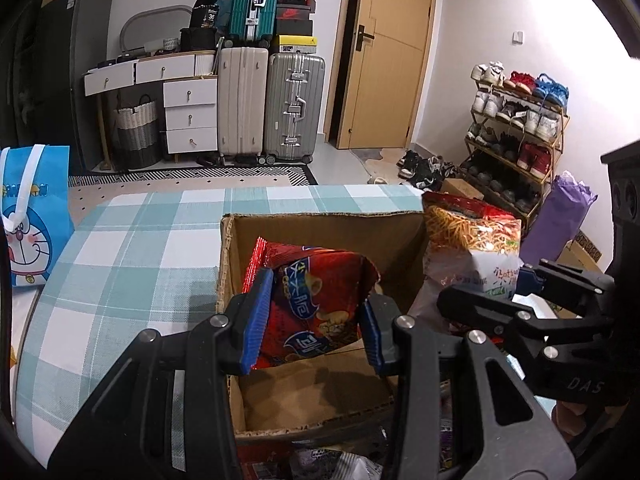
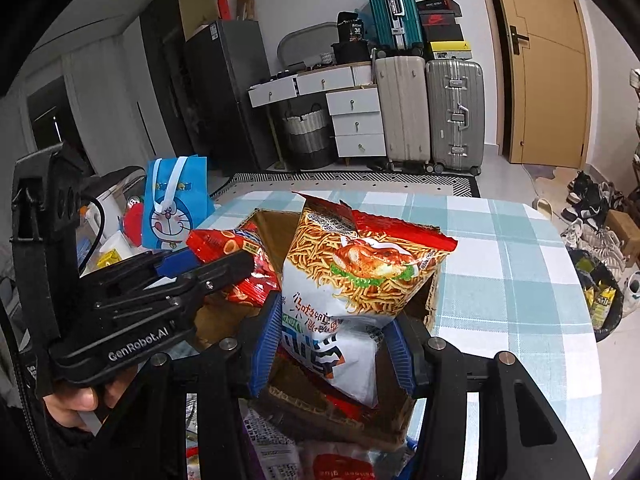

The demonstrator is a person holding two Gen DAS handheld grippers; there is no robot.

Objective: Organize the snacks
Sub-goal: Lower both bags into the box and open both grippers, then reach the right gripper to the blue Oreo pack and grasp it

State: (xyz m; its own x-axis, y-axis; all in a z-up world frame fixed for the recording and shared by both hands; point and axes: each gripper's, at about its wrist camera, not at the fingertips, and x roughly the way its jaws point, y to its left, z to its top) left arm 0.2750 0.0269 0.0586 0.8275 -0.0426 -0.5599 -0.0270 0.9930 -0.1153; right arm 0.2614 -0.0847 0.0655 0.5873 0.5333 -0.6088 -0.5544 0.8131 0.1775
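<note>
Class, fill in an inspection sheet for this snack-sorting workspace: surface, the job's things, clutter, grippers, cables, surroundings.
Surface: table under a teal-and-white checked cloth.
Job's things: open cardboard box; red snack bag and noodle snack bag, both held above it.
Clutter: more snack packets at the near edge; blue cartoon bag beside the table.
Grippers: left gripper shut on the red snack bag; right gripper shut on the noodle snack bag.
Cables: black cable at the left.
Surroundings: suitcases, drawers, door, shoe rack.
</note>
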